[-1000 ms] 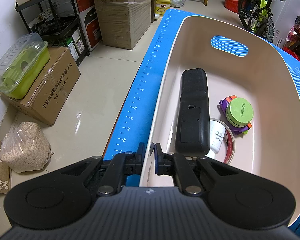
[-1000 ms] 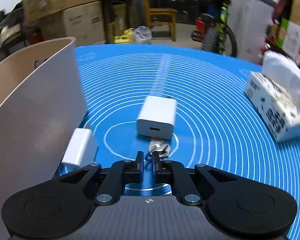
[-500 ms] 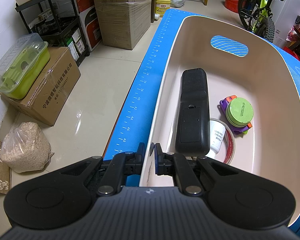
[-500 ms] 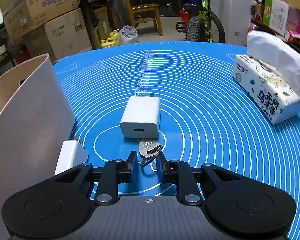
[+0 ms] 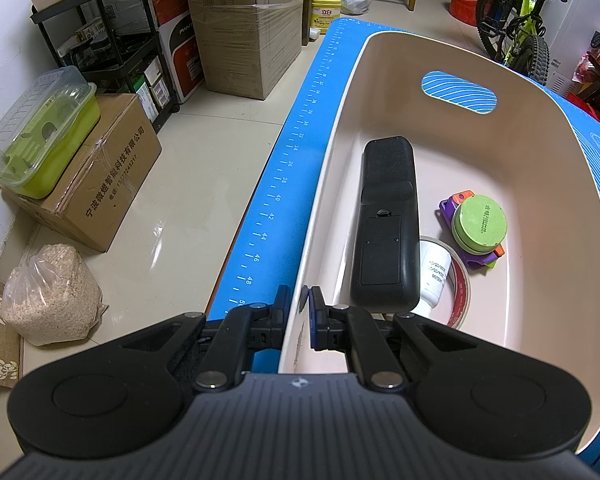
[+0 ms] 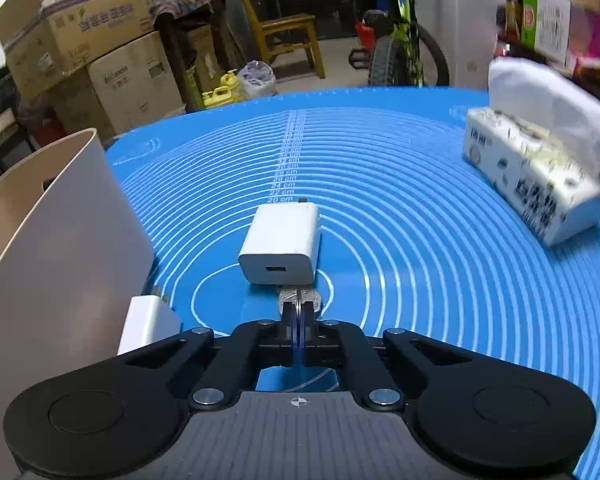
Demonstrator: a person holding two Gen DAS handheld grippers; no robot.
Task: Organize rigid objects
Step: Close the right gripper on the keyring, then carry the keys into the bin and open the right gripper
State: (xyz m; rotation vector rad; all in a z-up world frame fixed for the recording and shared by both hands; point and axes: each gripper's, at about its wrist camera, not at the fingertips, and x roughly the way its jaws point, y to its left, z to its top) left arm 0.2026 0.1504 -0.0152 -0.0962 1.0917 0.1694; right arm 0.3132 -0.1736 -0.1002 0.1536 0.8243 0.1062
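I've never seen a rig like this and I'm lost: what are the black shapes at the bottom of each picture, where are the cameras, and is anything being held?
The black shapes are two hand-held grippers, each carrying a camera that looks out along its fingers.

In the left view, the left gripper is shut on the rim of a beige bin, which holds a black remote, a green-topped round thing, a white bottle and a tape roll.

In the right view, the right gripper has just closed on a key ring lying on the blue mat. Two white chargers and a tissue pack lie nearby.
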